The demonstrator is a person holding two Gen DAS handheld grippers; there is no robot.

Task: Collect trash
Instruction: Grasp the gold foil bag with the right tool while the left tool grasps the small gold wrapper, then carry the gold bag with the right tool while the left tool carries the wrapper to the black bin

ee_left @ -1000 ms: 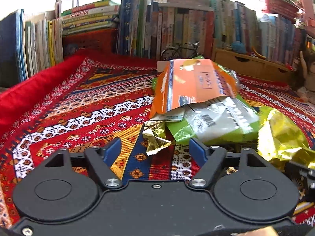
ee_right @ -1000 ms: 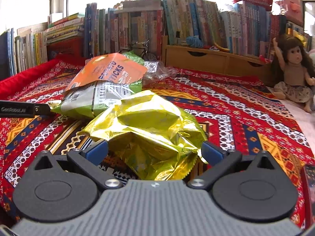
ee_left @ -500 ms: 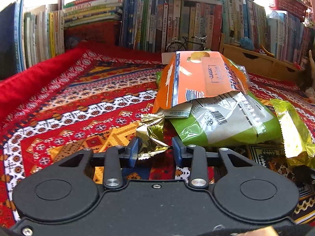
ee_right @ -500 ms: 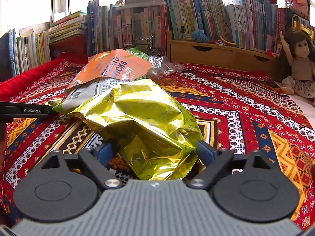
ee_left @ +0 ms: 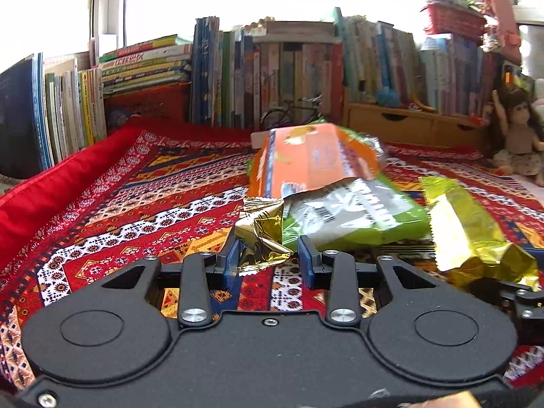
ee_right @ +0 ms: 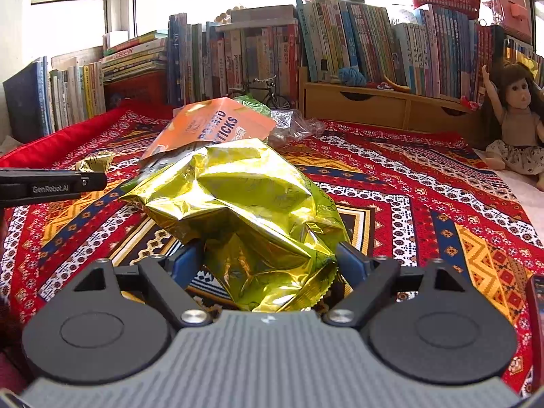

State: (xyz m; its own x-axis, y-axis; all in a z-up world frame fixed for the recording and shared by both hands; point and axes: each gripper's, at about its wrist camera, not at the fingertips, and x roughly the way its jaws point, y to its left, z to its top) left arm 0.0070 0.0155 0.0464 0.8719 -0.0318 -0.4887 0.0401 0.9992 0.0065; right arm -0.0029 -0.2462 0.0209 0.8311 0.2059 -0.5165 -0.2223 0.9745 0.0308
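Observation:
My left gripper (ee_left: pixel 268 260) is shut on a small crumpled gold wrapper (ee_left: pixel 261 234), which sits between the blue pads just above the patterned rug (ee_left: pixel 136 210). The right wrist view shows that wrapper (ee_right: pixel 95 162) at the tip of the left gripper's finger (ee_right: pixel 51 187). My right gripper (ee_right: pixel 268 261) is shut on a large shiny yellow-gold bag (ee_right: pixel 238 204), both pads pressing its crumpled lower end. Behind it lie an orange potato-sticks packet (ee_right: pixel 210 125) and, under that, a green-and-silver packet (ee_left: pixel 353 214). The yellow-gold bag (ee_left: pixel 465 231) shows at the right of the left wrist view.
A clear plastic wrapper (ee_right: pixel 295 124) lies behind the orange packet. Rows of books (ee_right: pixel 238 54) line the back, with a model bicycle (ee_right: pixel 261 91) and a wooden drawer box (ee_right: pixel 374 105) in front. A doll (ee_right: pixel 516 129) sits at the right. A red cushion edge (ee_left: pixel 44 197) borders the rug's left.
The left jaws closed on the gold wrapper and drew it back, away from the packets. The right jaws narrowed onto the yellow-gold bag, which now sits raised and more crumpled.

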